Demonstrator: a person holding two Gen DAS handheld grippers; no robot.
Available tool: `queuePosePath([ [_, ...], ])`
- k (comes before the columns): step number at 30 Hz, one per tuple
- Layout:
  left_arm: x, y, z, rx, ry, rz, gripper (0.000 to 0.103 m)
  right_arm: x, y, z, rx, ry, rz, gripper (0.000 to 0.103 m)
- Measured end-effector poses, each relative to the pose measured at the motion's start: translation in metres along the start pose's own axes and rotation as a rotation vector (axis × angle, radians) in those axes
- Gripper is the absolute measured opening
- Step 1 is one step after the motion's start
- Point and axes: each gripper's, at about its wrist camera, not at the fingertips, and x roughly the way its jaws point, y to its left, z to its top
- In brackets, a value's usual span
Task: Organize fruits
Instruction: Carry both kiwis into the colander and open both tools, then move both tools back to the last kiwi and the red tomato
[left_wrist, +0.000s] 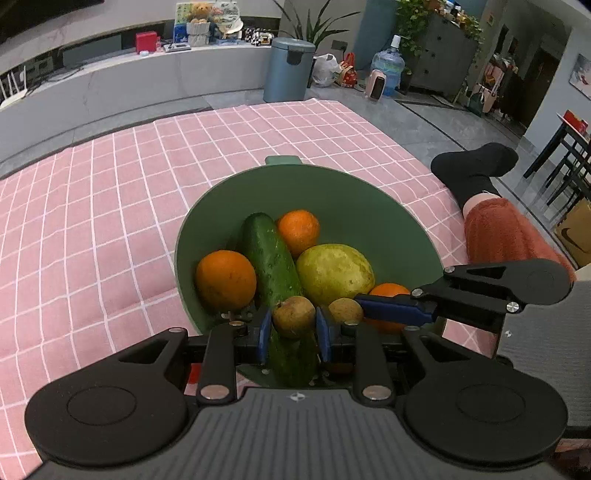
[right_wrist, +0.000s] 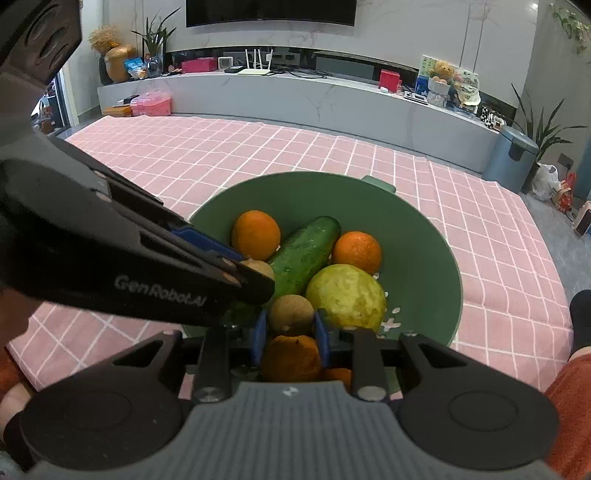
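Observation:
A green bowl (left_wrist: 354, 206) sits on the pink checked cloth and holds a cucumber (left_wrist: 271, 258), oranges (left_wrist: 226, 278), a yellow-green pear-like fruit (left_wrist: 334, 273) and two small brown fruits. My left gripper (left_wrist: 291, 332) is shut on one brown fruit (left_wrist: 293, 315) over the bowl's near side. My right gripper (right_wrist: 290, 330) is shut on the other brown fruit (right_wrist: 291, 314), just above an orange (right_wrist: 291, 358). The right gripper also shows in the left wrist view (left_wrist: 391, 308), beside the second brown fruit (left_wrist: 345, 312). The bowl (right_wrist: 417, 236) shows in the right wrist view.
The pink checked cloth (left_wrist: 110, 206) spreads around the bowl. A person's leg in a black sock (left_wrist: 476, 166) lies at the cloth's right edge. A grey bin (left_wrist: 288, 70), a water jug (left_wrist: 388, 68) and a low stone bench stand beyond.

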Motion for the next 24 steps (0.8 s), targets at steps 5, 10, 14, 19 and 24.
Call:
queuePosePath([
  [5,0.001,-0.003,0.001,0.015,0.007,0.005,0.029,0.002,-0.001,0.001,0.008,0.005,-0.005,0.024],
  [10,-0.007,-0.009,-0.001,0.046,-0.018,0.044,0.041,-0.002,0.001,0.001,0.014,0.001,-0.011,0.032],
  [14,-0.025,-0.008,-0.001,0.044,-0.049,0.049,0.044,-0.011,0.009,0.001,-0.013,-0.003,-0.038,0.045],
  [19,-0.054,-0.007,-0.005,0.046,-0.099,0.072,0.046,-0.029,0.016,0.003,-0.017,-0.027,-0.092,0.060],
  [24,-0.082,-0.005,-0.018,0.084,-0.139,0.123,0.046,-0.050,0.025,0.005,0.041,-0.077,-0.109,0.067],
])
